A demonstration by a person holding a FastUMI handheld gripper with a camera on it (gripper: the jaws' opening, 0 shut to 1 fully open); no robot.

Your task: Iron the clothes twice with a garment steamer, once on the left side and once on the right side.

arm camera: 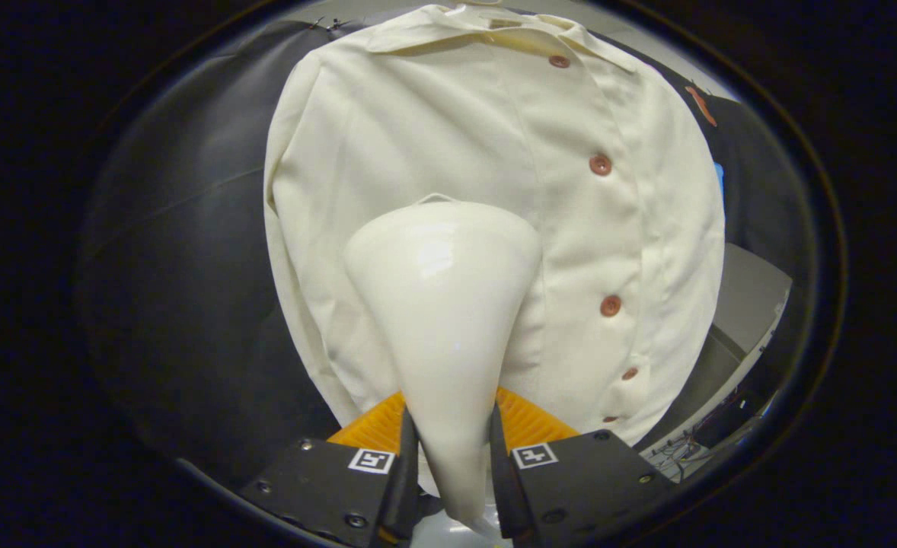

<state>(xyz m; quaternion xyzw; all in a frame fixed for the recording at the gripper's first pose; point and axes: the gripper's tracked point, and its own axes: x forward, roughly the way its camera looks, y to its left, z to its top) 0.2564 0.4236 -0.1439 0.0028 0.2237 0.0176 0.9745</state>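
A cream button-up shirt (585,228) hangs in front of the dark booth wall, its collar at the top and a row of brown buttons (600,164) running down its placket. A glossy white garment steamer (441,304) rises from between my fingers, its narrow handle clamped and its wide head laid against the shirt's panel to the left of the buttons, about mid-height. My gripper (452,457) is shut on the steamer's handle, with both fingers (405,464) pressing its sides.
Black cloth wall (182,266) surrounds the shirt on the left and top. Past the shirt's right edge stands a grey surface (753,297), with cables and equipment (723,430) lower down.
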